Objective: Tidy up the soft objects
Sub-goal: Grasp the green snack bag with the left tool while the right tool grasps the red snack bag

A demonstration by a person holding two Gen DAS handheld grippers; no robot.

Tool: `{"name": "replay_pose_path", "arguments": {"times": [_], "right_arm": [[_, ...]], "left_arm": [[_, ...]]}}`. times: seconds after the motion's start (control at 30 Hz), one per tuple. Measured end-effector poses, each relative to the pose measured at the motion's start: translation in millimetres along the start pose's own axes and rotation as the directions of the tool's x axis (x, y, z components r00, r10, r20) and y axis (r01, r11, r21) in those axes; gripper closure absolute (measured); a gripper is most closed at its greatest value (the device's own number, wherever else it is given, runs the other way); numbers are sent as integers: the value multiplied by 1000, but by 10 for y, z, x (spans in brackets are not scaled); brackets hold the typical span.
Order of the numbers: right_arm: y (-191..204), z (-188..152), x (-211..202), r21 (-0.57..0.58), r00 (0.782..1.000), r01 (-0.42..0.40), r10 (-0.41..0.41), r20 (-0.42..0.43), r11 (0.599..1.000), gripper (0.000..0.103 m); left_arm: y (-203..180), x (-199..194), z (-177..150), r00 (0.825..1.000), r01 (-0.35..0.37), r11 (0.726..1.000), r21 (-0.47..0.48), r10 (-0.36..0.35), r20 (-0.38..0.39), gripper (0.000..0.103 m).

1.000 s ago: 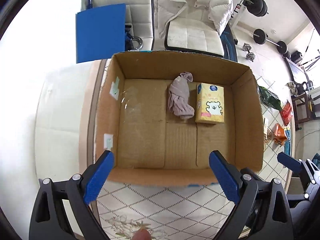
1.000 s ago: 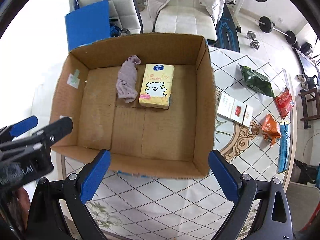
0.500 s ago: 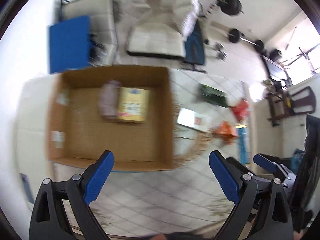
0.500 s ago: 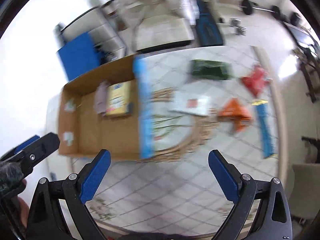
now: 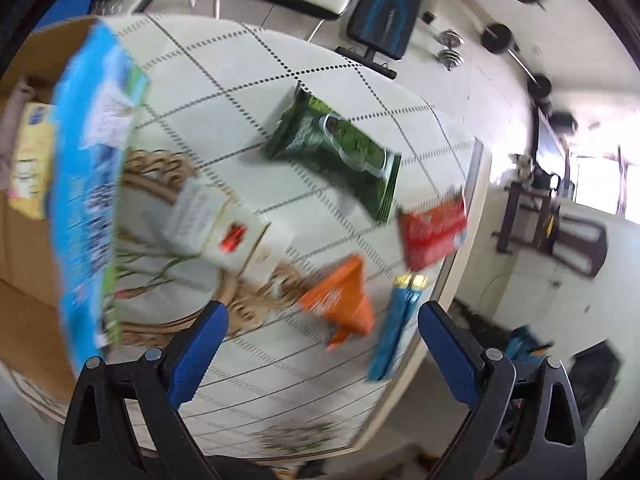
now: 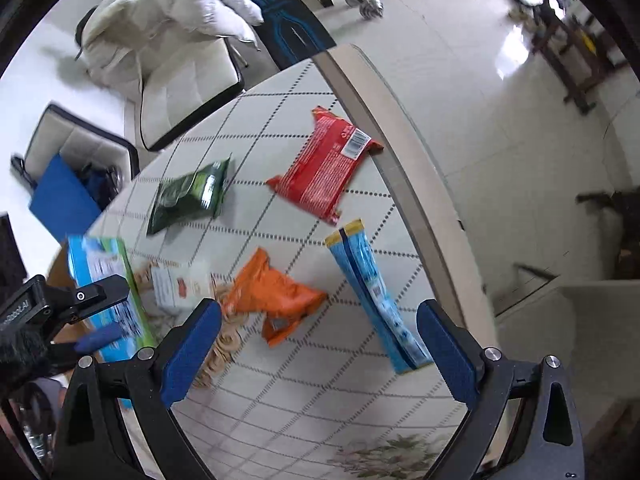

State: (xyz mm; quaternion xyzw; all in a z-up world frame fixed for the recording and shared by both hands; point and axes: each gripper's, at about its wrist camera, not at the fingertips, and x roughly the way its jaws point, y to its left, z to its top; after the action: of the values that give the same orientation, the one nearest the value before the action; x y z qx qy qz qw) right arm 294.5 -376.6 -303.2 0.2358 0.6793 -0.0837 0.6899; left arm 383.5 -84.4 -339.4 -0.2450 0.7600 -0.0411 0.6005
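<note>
Black gripper frames, silver screws, blue padded fingers (image 6: pixel 192 354), white lettering on left gripper (image 6: pixel 96 338)

Glossy plastic snack packets (image 6: pixel 318 172); matt corrugated cardboard box (image 5: pixel 24 280); smooth patterned tabletop (image 6: pixel 288 400); shiny tiled floor (image 6: pixel 500 120).

- Right gripper (image 6: pixel 318 344): jaws wide apart, nothing between the fingers (image 6: pixel 191 350).
- Just ahead of its left finger: orange pouch (image 6: pixel 276 294); blue stick pack (image 6: pixel 374 294) runs toward the right finger.
- Bare tablecloth (image 6: pixel 304 396) between and below the fingertips.
- Past the pouch: red packet (image 6: pixel 320 166), green bag (image 6: pixel 188 196), with gaps between them.
- Far left of the fingers: cardboard box (image 6: pixel 106 288) wall and left gripper (image 6: pixel 98 312) block that side.
</note>
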Motion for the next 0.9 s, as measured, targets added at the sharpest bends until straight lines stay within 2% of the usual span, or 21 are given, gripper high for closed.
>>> {"name": "replay_pose_path", "arguments": {"times": [0.07, 0.23, 0.37, 0.43, 0.5, 0.6, 0.67, 0.77, 0.8, 0.83, 0.9], "right_arm": [[-108, 213, 193, 61, 999, -37, 38, -28, 997, 3], [-151, 632, 577, 137, 996, -44, 54, -66, 990, 3], [-110, 876, 825, 157, 995, -25, 40, -91, 987, 3], [-73, 949, 893, 149, 995, -11, 25, -93, 989, 3], [-24, 1015, 961, 136, 994, 14, 1, -107, 991, 4], [14, 1081, 1081, 116, 989, 35, -18, -146, 993, 10], [62, 1086, 1139, 77, 986, 53, -40, -164, 996, 13], [102, 1066, 1195, 27, 984, 72, -66, -165, 997, 13], [93, 1055, 1206, 24, 984, 71, -66, -163, 997, 13], [85, 1060, 1221, 22, 984, 72, -67, -165, 997, 13], [91, 1054, 1272, 34, 983, 71, -64, -173, 997, 13]], "left_arm": [[-27, 93, 204, 999, 33, 998, -61, -34, -12, 6], [-197, 274, 604, 999, 11, 994, -106, -14, -31, 6], [-327, 523, 890, 996, -61, 991, -119, 53, -66, 6], [-393, 656, 1006, 988, -138, 984, -109, 129, -85, 6], [-465, 784, 1089, 971, -228, 971, -74, 221, -95, 6], [-580, 987, 1070, 917, -385, 921, 62, 389, -85, 6], [-630, 1049, 985, 897, -427, 892, 147, 439, -58, 6], [-701, 1085, 807, 859, -497, 821, 281, 512, 24, 6], [-709, 1086, 764, 849, -514, 804, 298, 526, 47, 6], [-722, 1094, 714, 841, -529, 786, 319, 536, 72, 6], [-744, 1134, 645, 839, -530, 772, 352, 536, 87, 13]]}}
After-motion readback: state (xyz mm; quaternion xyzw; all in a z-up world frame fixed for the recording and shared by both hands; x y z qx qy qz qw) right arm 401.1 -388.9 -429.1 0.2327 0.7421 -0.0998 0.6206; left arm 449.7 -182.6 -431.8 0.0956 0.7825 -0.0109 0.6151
